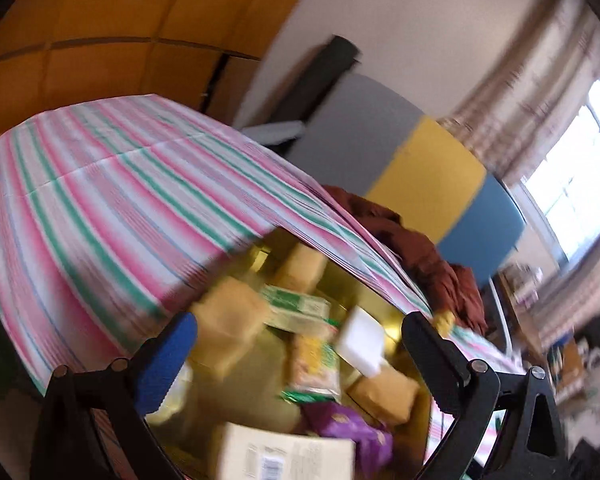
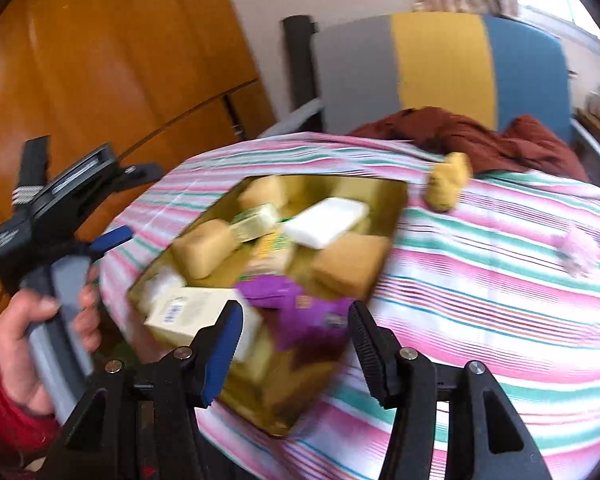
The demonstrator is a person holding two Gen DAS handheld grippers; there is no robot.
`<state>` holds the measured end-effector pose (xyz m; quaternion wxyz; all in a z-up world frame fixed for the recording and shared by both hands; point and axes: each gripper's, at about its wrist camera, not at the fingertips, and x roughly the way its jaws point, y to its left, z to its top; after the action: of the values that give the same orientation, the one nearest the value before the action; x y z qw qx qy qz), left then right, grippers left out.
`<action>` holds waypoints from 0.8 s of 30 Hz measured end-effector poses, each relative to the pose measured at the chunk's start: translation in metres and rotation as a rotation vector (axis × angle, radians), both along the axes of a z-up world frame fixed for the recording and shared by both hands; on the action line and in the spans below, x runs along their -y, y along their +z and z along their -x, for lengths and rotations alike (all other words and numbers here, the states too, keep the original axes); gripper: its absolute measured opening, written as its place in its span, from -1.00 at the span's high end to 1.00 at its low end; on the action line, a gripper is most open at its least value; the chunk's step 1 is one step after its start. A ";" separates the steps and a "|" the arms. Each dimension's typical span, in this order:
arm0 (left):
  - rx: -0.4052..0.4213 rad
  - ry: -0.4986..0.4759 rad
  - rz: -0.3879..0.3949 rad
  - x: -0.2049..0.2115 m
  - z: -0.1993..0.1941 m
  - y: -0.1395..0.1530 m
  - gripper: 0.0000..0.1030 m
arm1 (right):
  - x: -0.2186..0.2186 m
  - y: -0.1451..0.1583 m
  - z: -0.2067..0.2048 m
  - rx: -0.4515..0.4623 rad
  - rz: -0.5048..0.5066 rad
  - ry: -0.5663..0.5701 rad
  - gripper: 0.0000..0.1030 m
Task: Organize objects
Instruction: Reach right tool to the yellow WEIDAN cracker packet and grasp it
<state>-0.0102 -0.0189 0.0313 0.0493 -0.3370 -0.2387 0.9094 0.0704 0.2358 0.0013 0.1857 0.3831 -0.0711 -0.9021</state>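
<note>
A gold tray (image 2: 396,196) sits on the striped tablecloth and holds tan blocks (image 2: 350,264), a white block (image 2: 326,222), a green packet (image 2: 256,220), a purple packet (image 2: 300,312) and a cream box (image 2: 192,312). My right gripper (image 2: 296,340) is open and empty just above the tray's near end. My left gripper (image 1: 296,344) is open and empty over the same tray (image 1: 392,320); it also shows at the left of the right wrist view (image 2: 112,238). A yellow-brown piece (image 2: 448,186) and a pink fluffy piece (image 2: 580,248) lie on the cloth outside the tray. Both views are blurred.
The table has a pink, green and white striped cloth (image 2: 480,300). A chair with grey, yellow and blue back (image 2: 440,64) stands behind it with a dark red garment (image 2: 480,136) on it. A wooden cabinet (image 2: 100,60) is at the left.
</note>
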 end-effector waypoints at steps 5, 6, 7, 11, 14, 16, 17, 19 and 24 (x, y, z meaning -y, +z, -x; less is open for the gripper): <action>-0.006 -0.139 0.042 -0.042 -0.009 0.002 -1.00 | -0.034 -0.008 0.001 0.030 -0.009 -0.133 -0.08; -0.001 -0.173 0.052 -0.054 -0.011 0.001 -1.00 | -0.041 -0.010 -0.001 0.040 -0.005 -0.151 -0.08; 0.003 -0.197 0.057 -0.061 -0.012 0.000 -1.00 | -0.046 -0.012 -0.001 0.048 0.001 -0.168 -0.08; 0.010 -0.289 0.084 -0.092 -0.021 -0.001 -0.99 | -0.070 -0.019 -0.006 0.061 -0.002 -0.243 -0.08; 0.012 -0.365 0.106 -0.118 -0.024 -0.002 -0.99 | -0.088 -0.026 -0.009 0.078 -0.013 -0.305 -0.08; 0.025 -0.415 0.117 -0.135 -0.021 -0.003 -1.00 | -0.103 -0.031 -0.011 0.095 -0.009 -0.359 -0.08; 0.029 -0.432 0.118 -0.141 -0.022 -0.003 -1.00 | -0.110 -0.033 -0.012 0.101 -0.006 -0.388 -0.08; 0.036 -0.467 0.124 -0.157 -0.022 -0.004 -1.00 | -0.126 -0.037 -0.016 0.103 -0.009 -0.447 -0.08; 0.051 -0.558 0.175 -0.200 -0.026 -0.012 -1.00 | -0.172 -0.048 -0.024 0.122 0.006 -0.620 -0.09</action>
<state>0.0157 0.1806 0.0195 0.2625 -0.4154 -0.0587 0.8690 0.0940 0.4083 -0.0463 -0.1018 0.3960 -0.1983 -0.8908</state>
